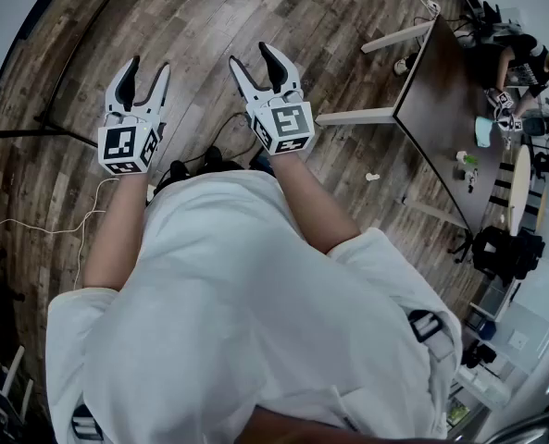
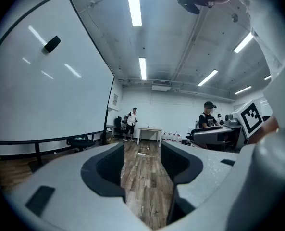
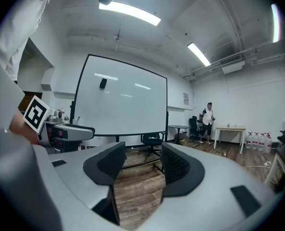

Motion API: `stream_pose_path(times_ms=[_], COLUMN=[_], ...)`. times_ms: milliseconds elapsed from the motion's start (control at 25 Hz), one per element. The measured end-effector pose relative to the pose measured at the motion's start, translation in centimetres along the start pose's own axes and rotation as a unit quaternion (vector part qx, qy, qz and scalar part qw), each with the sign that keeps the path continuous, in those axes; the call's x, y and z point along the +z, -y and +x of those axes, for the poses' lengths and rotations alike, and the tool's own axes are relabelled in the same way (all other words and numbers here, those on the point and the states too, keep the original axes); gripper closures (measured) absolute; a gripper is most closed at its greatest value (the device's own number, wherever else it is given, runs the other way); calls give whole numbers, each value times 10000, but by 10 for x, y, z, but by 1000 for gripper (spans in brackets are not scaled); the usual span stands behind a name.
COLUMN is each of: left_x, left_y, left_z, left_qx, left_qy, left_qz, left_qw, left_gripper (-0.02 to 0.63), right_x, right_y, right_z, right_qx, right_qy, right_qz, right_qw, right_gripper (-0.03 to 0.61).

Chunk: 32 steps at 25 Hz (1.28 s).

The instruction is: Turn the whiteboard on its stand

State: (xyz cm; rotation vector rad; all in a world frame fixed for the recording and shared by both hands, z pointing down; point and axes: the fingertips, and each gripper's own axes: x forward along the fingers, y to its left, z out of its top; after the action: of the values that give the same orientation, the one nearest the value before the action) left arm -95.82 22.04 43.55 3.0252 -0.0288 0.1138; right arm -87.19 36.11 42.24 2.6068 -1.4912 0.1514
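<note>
The whiteboard (image 2: 46,81) is a large white panel in a dark frame, standing to the left in the left gripper view. It stands ahead across the floor in the right gripper view, as the whiteboard (image 3: 120,100). A small black eraser (image 2: 52,44) sticks high on it. One foot of its stand (image 1: 33,135) shows as a dark bar at the head view's left edge. My left gripper (image 1: 148,67) and right gripper (image 1: 253,58) are held out side by side over the wood floor, well short of the board. Both stand open with nothing between the jaws.
A dark table (image 1: 441,100) on white legs stands to the right. A black office chair (image 3: 152,141) sits in front of the board. People stand far off by a white table (image 2: 149,131). A thin cable (image 1: 43,228) lies on the floor at left.
</note>
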Motion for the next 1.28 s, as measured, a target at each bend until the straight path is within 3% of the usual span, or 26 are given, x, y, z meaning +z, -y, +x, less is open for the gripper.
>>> stream_pose_path(times_ms=[200,320,560,680,760,1280], left_x=[11,28,29,26,24,9], left_y=[-5,-7,-13,-19,-21,-5], left_z=[5,6,14,14,15,56], left_qx=[181,245,203,345,436,639], left_qy=[64,239,156,127,82,-77], left_qz=[29,300,514,486,458,373], left_qw=[9998,9990,9984,9981,9980,9972], left_gripper=[394,394,394,394,394,394], right_x=[4,17,15,12,8,-6], right_y=[37,53,67,73,80,141], right_z=[-8,-12,-6,-2,0,7], right_qx=[-227,-308,-259,-151,-66,30], right_qy=[79,225,228,258,202,262], right_qz=[61,-54,-2,63,161,261], right_qw=[9997,9993,9994,9995,9996,9993], right_gripper=[347,348,368,363,285,284])
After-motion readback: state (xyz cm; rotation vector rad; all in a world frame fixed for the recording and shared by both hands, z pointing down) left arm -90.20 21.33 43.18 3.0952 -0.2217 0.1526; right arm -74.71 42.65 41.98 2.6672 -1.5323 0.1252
